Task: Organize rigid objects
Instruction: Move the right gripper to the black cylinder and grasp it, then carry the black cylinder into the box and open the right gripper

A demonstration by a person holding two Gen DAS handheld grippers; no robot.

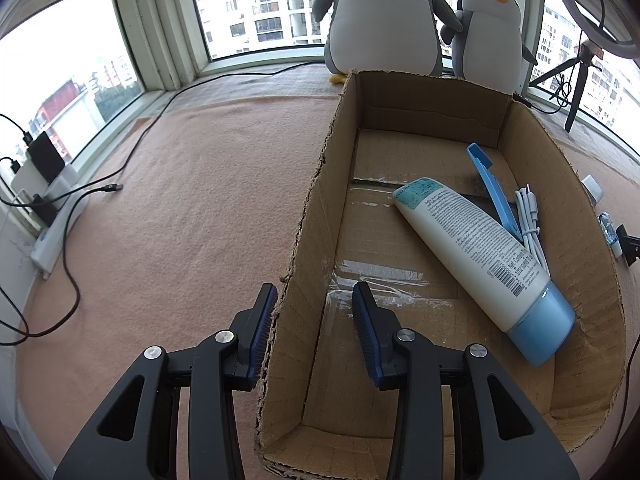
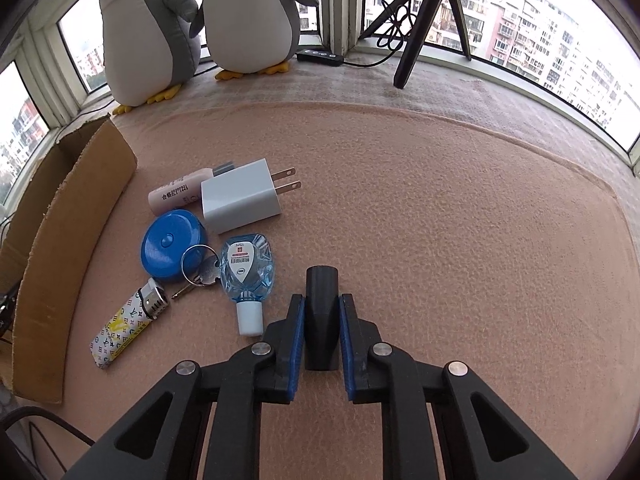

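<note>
My right gripper (image 2: 322, 314) is clamped on a black tapered plastic piece (image 2: 321, 304), above the pink felt-like mat (image 2: 440, 240). My left gripper (image 1: 316, 300) hangs released, its fingers straddling the left wall of the open brown cardboard box (image 1: 316, 216), which holds a white-and-blue lotion tube (image 1: 480, 260). Two plush penguins (image 2: 248, 16) stand by the windows.

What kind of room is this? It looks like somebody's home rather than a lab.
Most likely a bay-window ledge in a high-rise flat. Window panes wrap around it and look out on apartment blocks, two plush penguins sit on the sill, and a pink blanket covers the ledge where the household bits lie.
</note>
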